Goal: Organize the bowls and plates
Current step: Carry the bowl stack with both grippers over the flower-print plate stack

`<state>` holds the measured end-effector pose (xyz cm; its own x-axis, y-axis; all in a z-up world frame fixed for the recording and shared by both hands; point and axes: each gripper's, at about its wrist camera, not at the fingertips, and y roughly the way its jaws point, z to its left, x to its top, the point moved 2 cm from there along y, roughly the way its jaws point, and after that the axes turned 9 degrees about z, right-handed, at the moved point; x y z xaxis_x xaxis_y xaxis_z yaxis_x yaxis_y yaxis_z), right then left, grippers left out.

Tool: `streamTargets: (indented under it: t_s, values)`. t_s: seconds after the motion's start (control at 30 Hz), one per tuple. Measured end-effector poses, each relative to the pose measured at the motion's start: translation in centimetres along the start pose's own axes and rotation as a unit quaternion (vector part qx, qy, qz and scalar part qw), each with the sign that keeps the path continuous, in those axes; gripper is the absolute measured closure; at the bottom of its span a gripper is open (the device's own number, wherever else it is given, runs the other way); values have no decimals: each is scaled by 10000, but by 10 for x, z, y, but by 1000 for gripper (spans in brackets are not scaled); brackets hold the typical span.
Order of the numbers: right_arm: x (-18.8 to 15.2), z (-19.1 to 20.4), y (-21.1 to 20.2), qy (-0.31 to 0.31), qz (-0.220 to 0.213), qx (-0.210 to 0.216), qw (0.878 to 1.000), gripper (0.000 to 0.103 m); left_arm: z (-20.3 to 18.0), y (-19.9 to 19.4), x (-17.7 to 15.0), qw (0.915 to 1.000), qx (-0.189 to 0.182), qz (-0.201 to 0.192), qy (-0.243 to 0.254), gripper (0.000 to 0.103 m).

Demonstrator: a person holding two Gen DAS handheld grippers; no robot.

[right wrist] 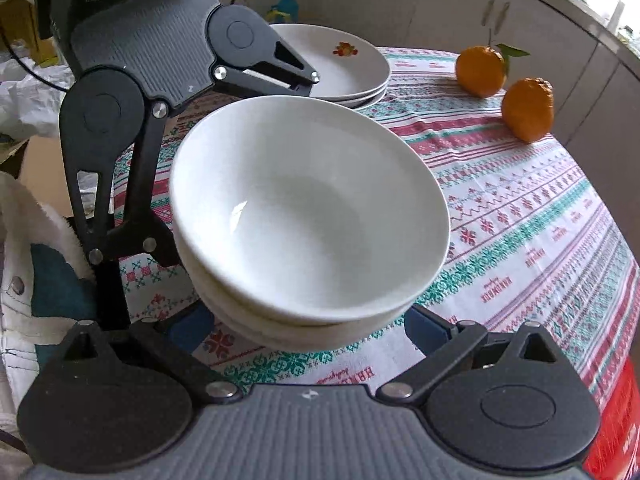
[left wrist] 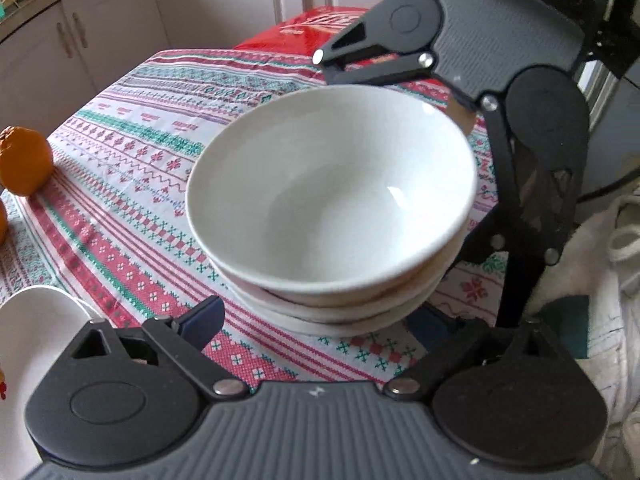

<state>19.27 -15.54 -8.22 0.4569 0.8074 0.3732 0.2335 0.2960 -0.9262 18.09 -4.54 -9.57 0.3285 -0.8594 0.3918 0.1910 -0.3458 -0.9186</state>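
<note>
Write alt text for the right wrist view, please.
A stack of white ceramic bowls fills the centre, between the right hand-held gripper and left hand-held gripper. Behind, on the patterned tablecloth, sit stacked white plates and two oranges.

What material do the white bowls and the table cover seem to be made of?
White bowls: probably glazed ceramic or porcelain, given the glossy surface with bright window reflections. Table cover: looks like woven or printed cloth with a matte cross-stitch pattern, though coated vinyl cannot be ruled out.

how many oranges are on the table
2. In the right wrist view, one orange sits at the far edge of the tablecloth; the other orange is just in front of it, nearer the bowls. More could be hidden.
</note>
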Motion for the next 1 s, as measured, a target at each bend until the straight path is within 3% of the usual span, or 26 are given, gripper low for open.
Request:
streamTargets:
  t_s: [0.27,0.5,1.0]
  values:
    - [4,-6,-3,-79,39,151,9998,3,8,-1,2,9995,-281,43,98,12]
    - [5,-6,-1,-159,99,350,9992,13,10,-2,5,9990,-439,33,103,17]
    - [9,-9,-3,-122,139,550,9983,15,7,-3,10,9980,-439,89,451,22]
